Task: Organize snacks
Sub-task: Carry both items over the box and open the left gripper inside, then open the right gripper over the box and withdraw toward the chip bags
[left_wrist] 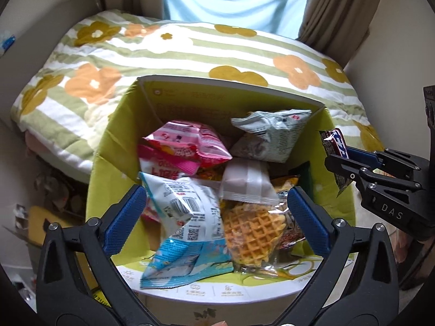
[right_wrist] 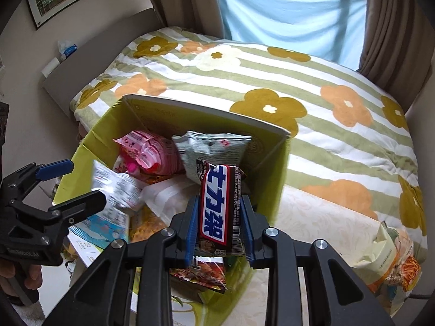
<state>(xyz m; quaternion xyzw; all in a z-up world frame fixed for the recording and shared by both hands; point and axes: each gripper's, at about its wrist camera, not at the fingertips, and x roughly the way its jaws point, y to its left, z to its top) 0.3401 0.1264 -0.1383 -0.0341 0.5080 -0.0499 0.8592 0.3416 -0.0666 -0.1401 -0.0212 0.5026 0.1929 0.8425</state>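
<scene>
Over the green cardboard box [left_wrist: 108,146] of snack packets, the left gripper [left_wrist: 214,212] is spread wide and empty. The brown foil-wrapped chocolate bar [right_wrist: 217,212], pinched upright in the right gripper [right_wrist: 219,233], should be lowered inside the rim before release.

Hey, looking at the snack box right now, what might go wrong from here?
1. The blue and white packet hangs over the box's near rim below the open left gripper; it may slide out.
2. The right gripper holds the chocolate bar above the far right corner; released there, it could land on the heap and tumble over the wall.
3. The box is piled high, so more snacks may spill.
</scene>
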